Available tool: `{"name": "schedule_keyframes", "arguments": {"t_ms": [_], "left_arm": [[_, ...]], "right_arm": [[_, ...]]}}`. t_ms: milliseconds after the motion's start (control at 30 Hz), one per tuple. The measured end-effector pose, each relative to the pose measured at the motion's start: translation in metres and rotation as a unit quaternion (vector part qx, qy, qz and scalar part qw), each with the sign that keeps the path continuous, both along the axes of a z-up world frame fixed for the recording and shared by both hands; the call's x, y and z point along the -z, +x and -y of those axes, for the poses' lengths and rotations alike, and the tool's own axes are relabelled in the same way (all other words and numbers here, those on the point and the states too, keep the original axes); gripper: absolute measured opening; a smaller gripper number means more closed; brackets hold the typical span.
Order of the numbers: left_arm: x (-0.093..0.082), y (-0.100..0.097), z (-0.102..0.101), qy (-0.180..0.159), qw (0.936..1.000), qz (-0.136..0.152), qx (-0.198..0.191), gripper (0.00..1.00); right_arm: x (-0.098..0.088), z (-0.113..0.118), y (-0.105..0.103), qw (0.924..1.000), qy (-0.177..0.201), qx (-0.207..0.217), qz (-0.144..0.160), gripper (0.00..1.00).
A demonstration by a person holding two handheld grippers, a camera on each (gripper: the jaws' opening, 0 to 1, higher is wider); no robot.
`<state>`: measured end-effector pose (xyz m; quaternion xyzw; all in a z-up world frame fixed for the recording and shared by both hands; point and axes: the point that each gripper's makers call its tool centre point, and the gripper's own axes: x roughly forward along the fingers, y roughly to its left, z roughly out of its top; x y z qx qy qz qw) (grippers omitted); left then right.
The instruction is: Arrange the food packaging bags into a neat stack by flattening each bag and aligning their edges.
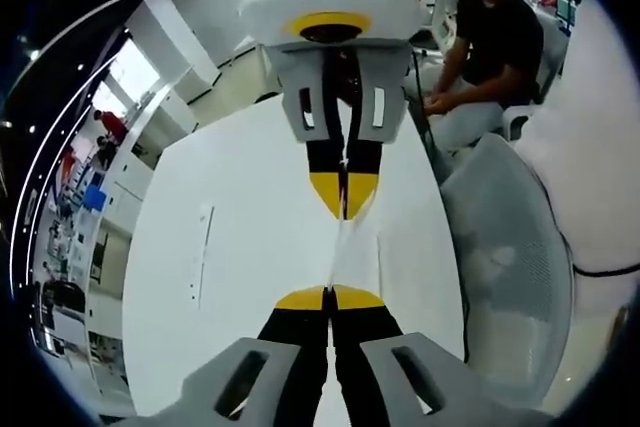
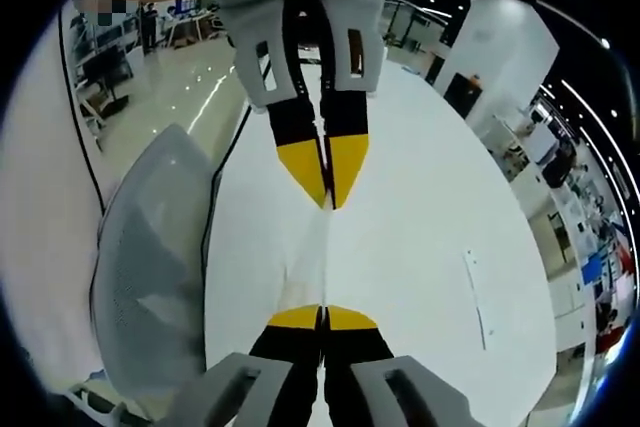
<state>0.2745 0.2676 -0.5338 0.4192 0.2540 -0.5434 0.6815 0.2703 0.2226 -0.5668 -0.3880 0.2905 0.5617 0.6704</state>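
In the left gripper view, the left gripper (image 1: 329, 299) had its yellow tips pressed together on one end of a thin white bag (image 1: 355, 247), seen almost edge-on above the white table (image 1: 240, 277). The right gripper (image 1: 344, 209) came in from the top, tips likewise pinched on the bag's far end. The two faced each other nose to nose, the bag stretched between them. The risk here was tension: pulling apart any harder could slip the film out of one pair of tips or tear it, and a one-sided release would leave the bag swinging from the other gripper. A mesh chair (image 1: 510, 247) stood just beside the table edge, so a dropped bag could slide off the workspace. A person (image 1: 490, 47) sat at a desk beyond.

In the right gripper view, the right gripper (image 2: 322, 314) rose from the bottom, clamped tight on the bag (image 2: 315, 257), and the left gripper (image 2: 328, 197) pointed down from the top, closed on the other end. The bag hung on edge, not flat; lowered that way, it might fold or land twisted. I could not tell whether it touched the table (image 2: 420, 247). The chair (image 2: 150, 267) sat at the left.
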Motion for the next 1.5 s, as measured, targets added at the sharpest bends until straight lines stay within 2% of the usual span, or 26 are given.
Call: {"name": "schedule_keyframes", "arguments": {"t_ms": [967,1500], "left_arm": [[-0.006,-0.004,0.002,-0.015,0.9998,0.007,-0.006,0.01],[-0.015,-0.009,0.013,-0.039,0.9992,0.011,0.000,0.11]], "right_arm": [[-0.004,0.000,0.002,0.9996,-0.021,0.001,0.020,0.00],[-0.008,-0.003,0.003,0.9993,-0.023,0.006,0.027,0.00]]}}
